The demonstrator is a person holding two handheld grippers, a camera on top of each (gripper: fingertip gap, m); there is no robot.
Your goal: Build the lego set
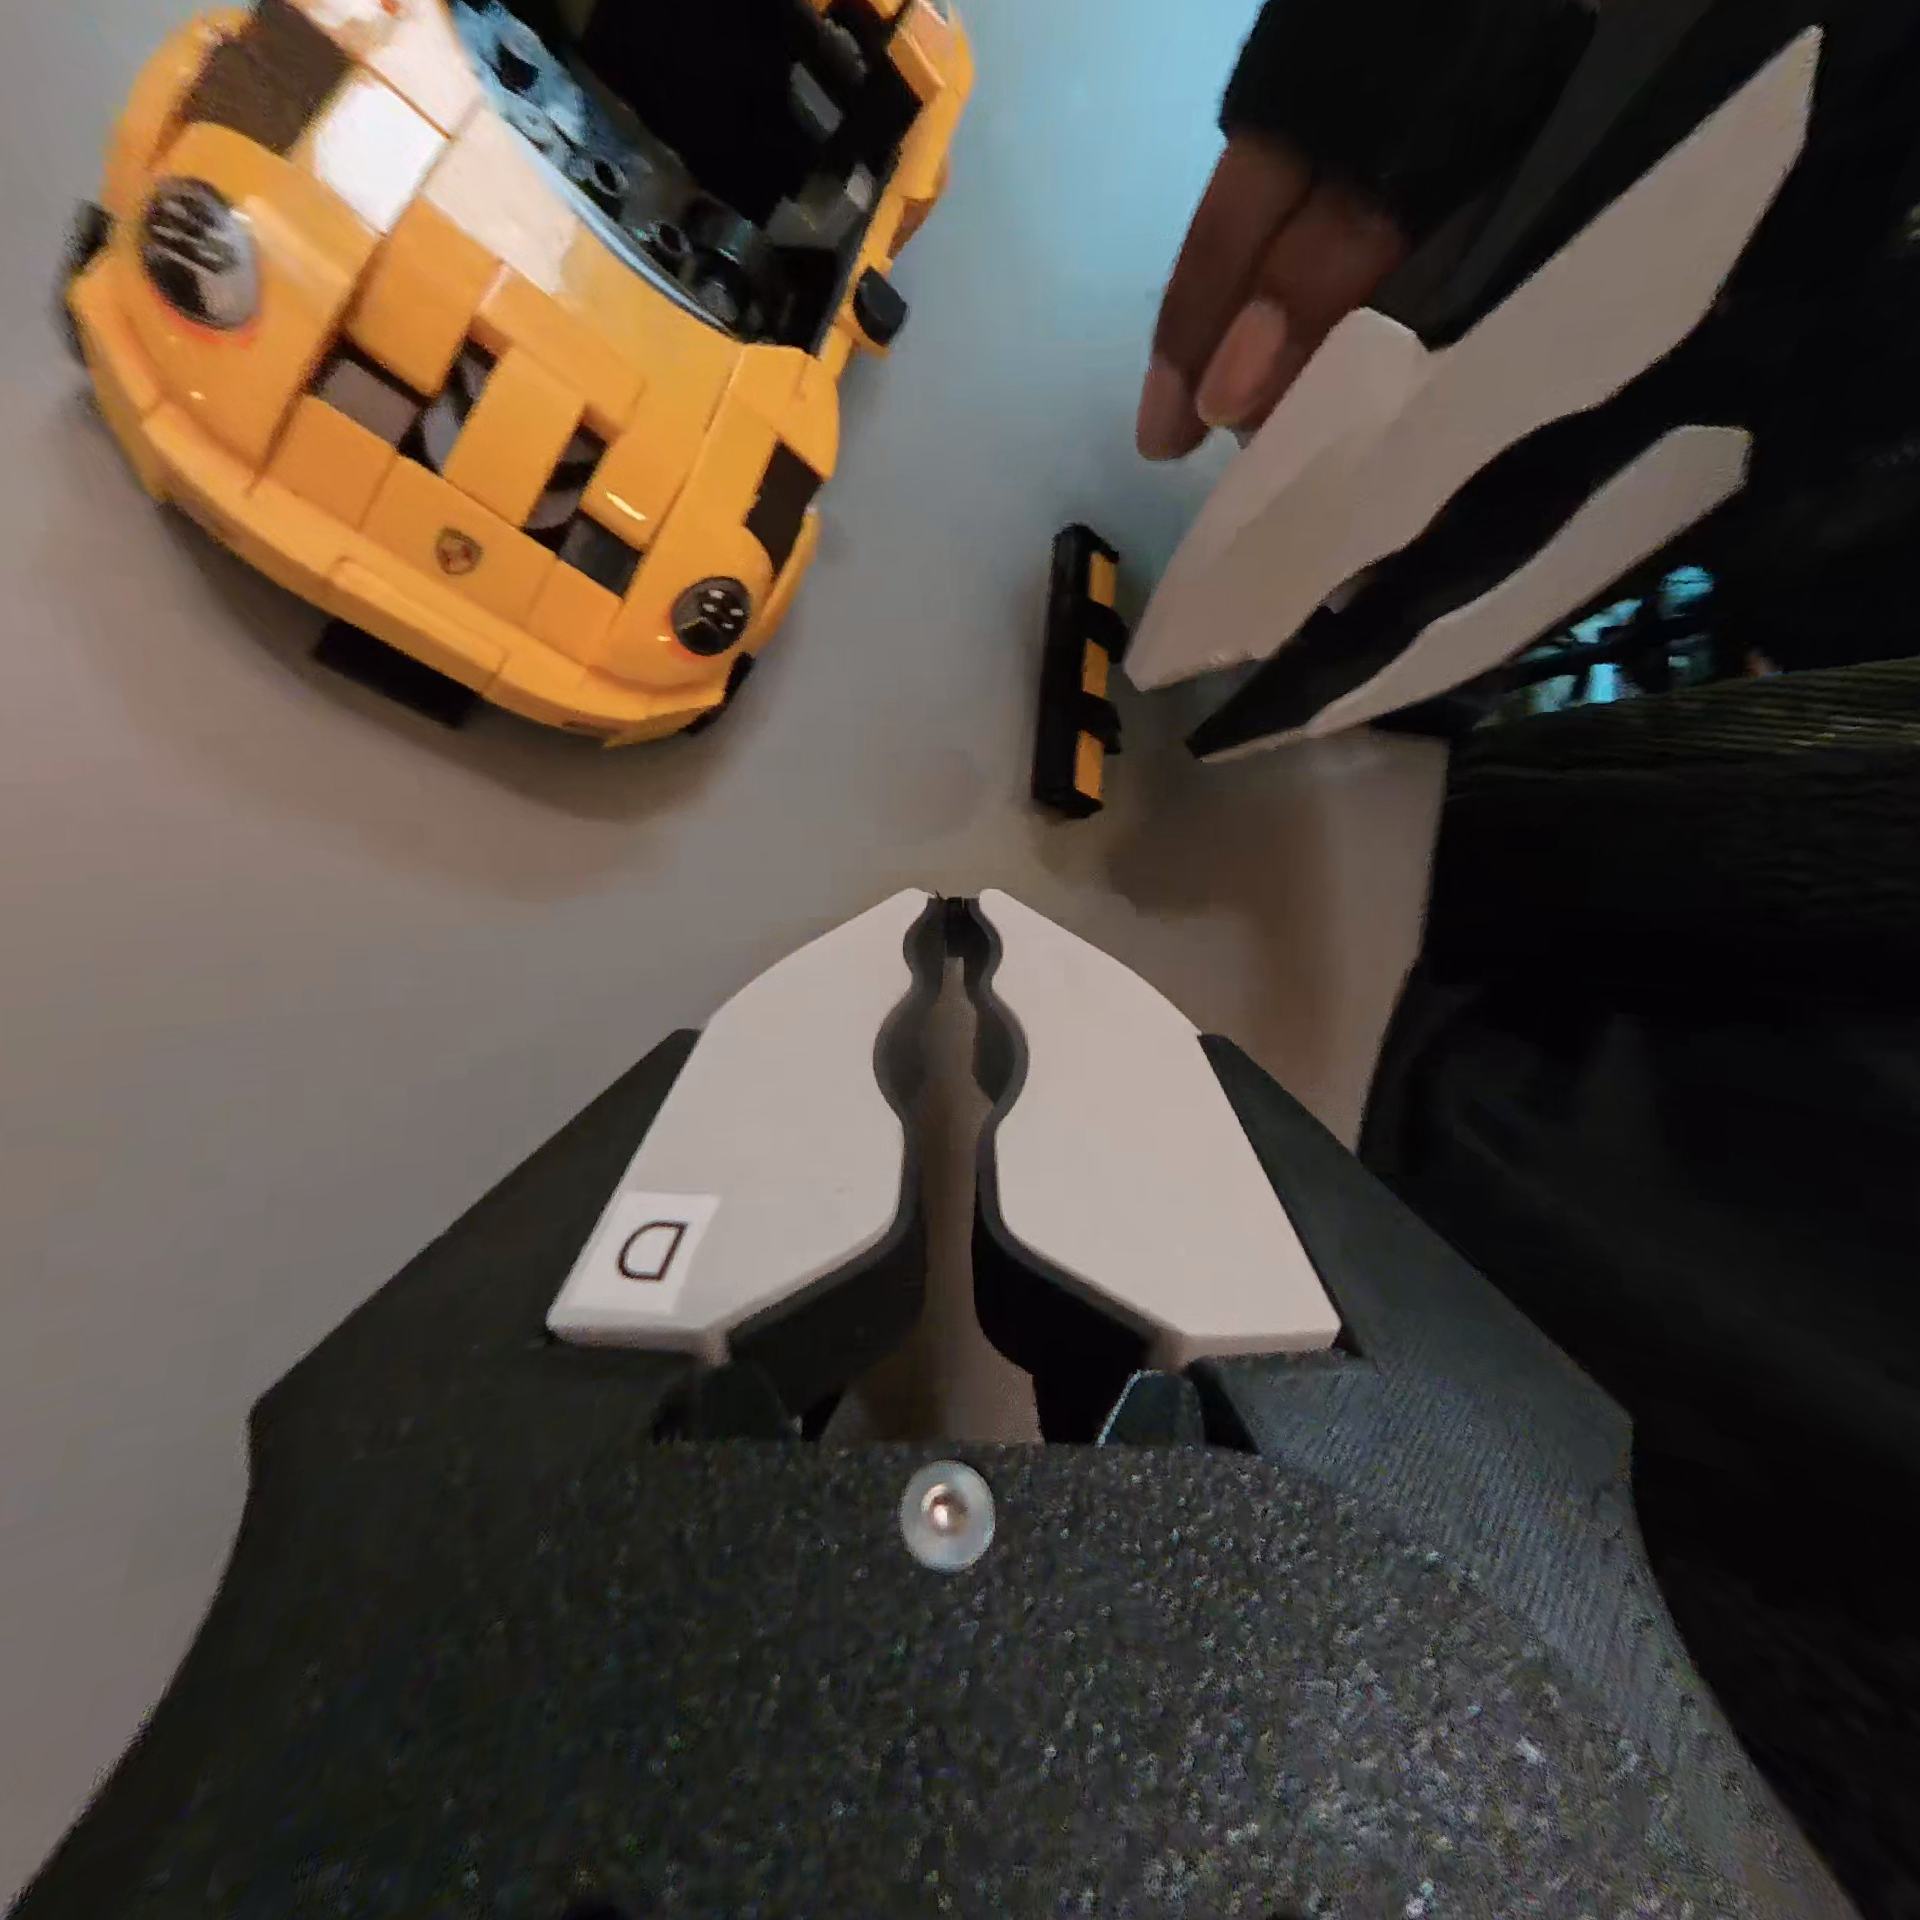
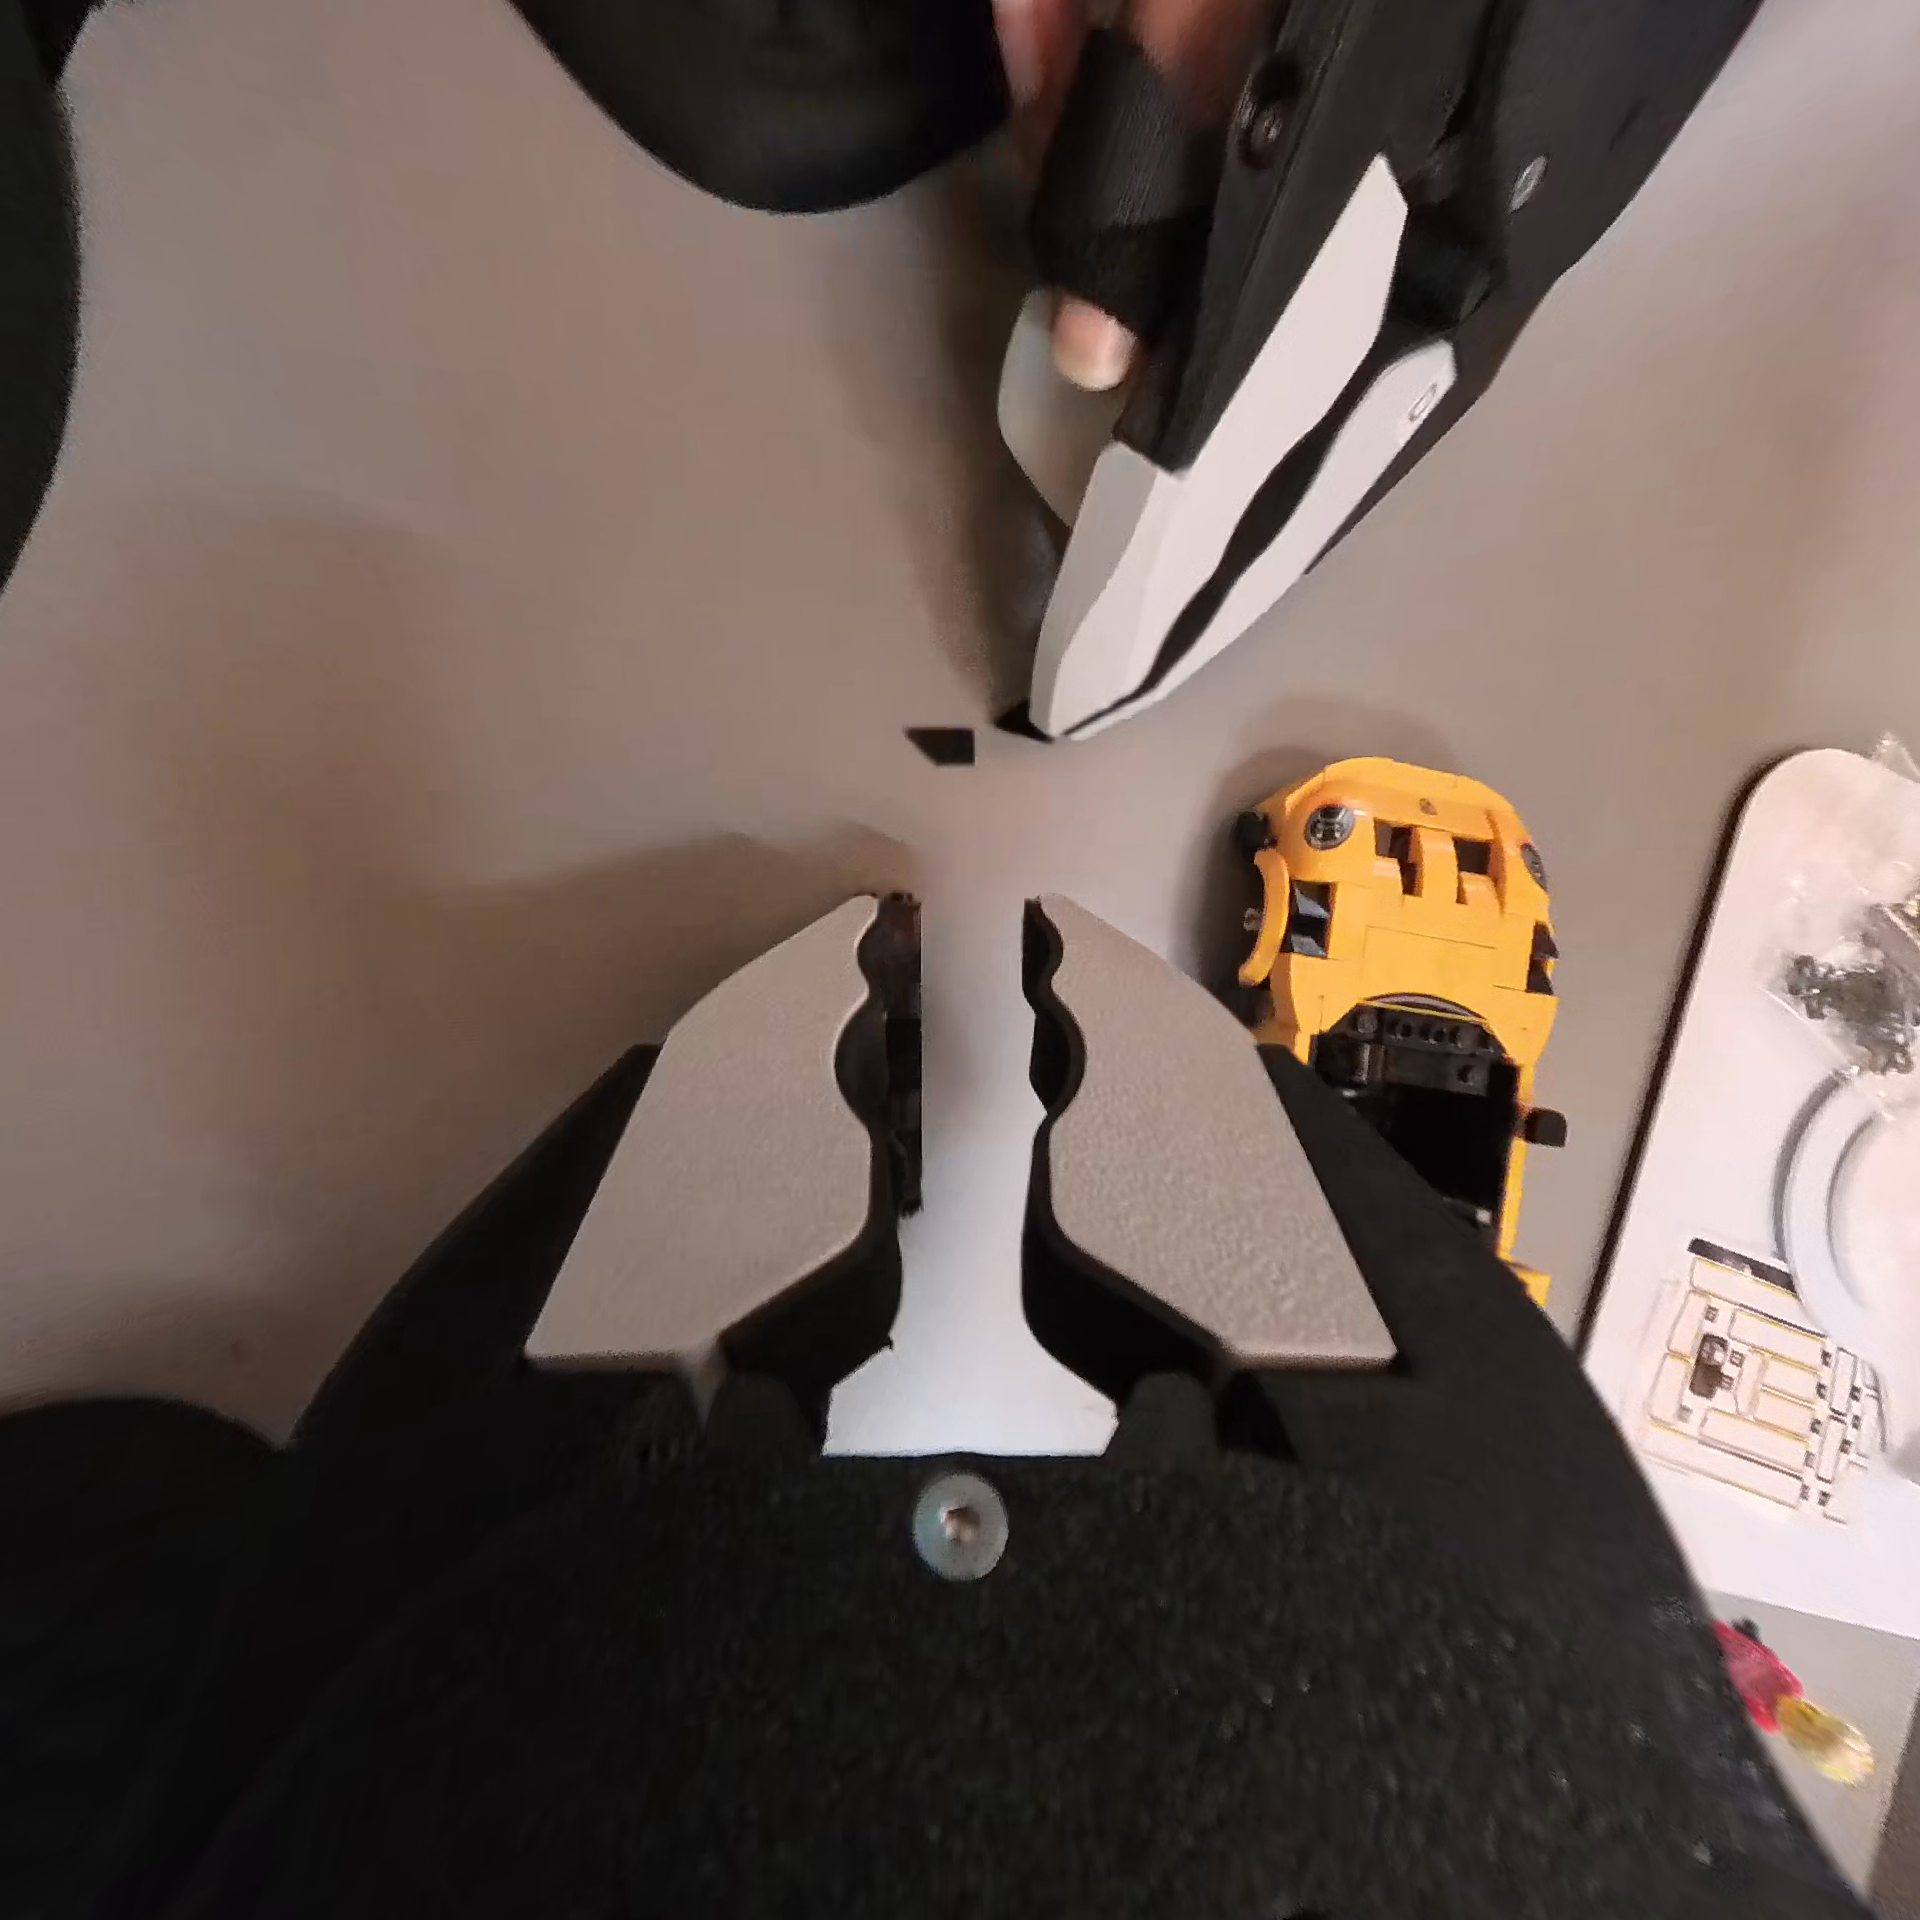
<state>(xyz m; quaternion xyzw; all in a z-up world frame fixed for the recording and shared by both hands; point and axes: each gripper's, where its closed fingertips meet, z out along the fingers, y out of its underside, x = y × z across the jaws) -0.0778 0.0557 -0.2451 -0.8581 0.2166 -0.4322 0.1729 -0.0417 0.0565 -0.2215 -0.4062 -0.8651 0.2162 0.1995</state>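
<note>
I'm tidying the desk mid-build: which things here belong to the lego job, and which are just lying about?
Belongs to the job:
yellow lego car
black-and-yellow piece
small black piece
bag of parts
sticker sheet
white tray holding those last two

Probably lying about:
red and yellow bits beyond the tray's corner

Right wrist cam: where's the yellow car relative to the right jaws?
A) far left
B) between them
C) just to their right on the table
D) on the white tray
C: the yellow car stands on the table, just right of the open right gripper.
</note>
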